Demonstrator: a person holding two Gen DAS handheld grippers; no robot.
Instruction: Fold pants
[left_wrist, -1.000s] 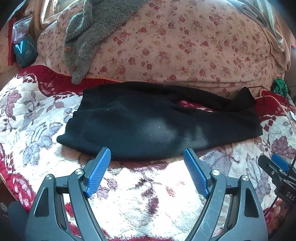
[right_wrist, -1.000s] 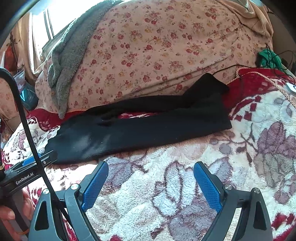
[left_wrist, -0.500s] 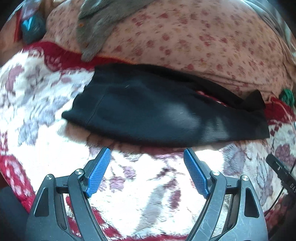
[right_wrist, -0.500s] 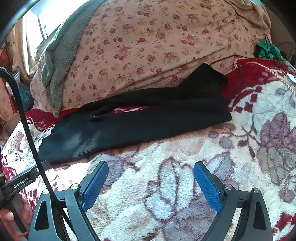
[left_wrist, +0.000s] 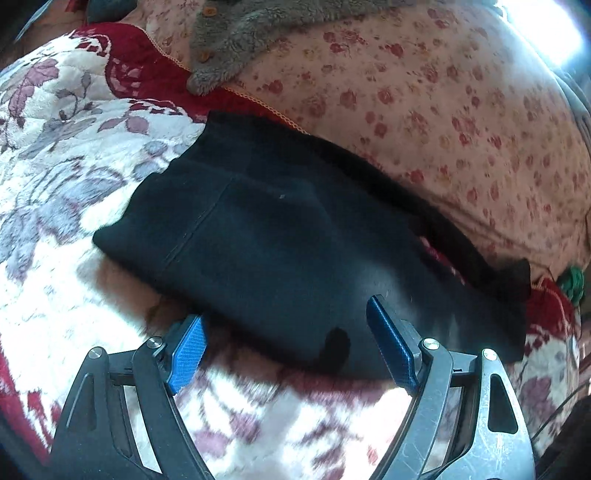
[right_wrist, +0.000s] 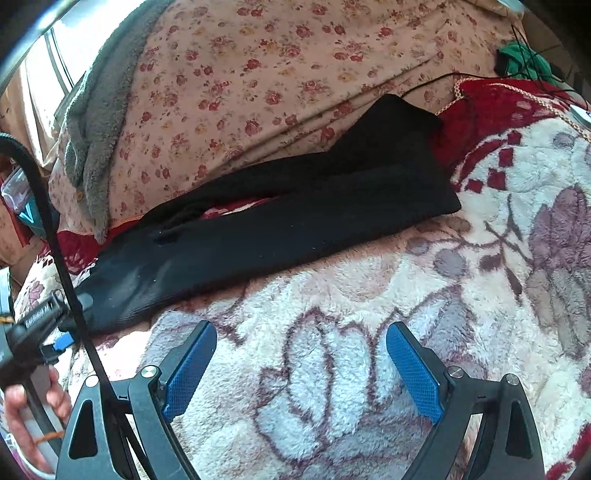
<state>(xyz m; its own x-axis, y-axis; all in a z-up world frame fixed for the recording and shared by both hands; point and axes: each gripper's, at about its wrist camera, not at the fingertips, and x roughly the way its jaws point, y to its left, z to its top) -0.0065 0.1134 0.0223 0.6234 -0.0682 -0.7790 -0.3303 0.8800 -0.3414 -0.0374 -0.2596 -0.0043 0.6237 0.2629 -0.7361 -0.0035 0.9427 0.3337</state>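
Black pants (left_wrist: 280, 251), laid flat on floral blanket (left_wrist: 55, 155).
Long axis ran left–right, waistband left, cuffs right; left gripper (left_wrist: 286, 347) and right gripper (right_wrist: 301, 365) both gaped, holding nothing.

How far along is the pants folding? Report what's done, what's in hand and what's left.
Done: the black knit pants lie lengthwise on the floral fleece blanket, legs roughly together but with a gap between them. In hand: the left gripper, jaws open, straddles the near edge by the waist; nothing is gripped. The right gripper is open over bare blanket, short of the pants. Left: every fold.
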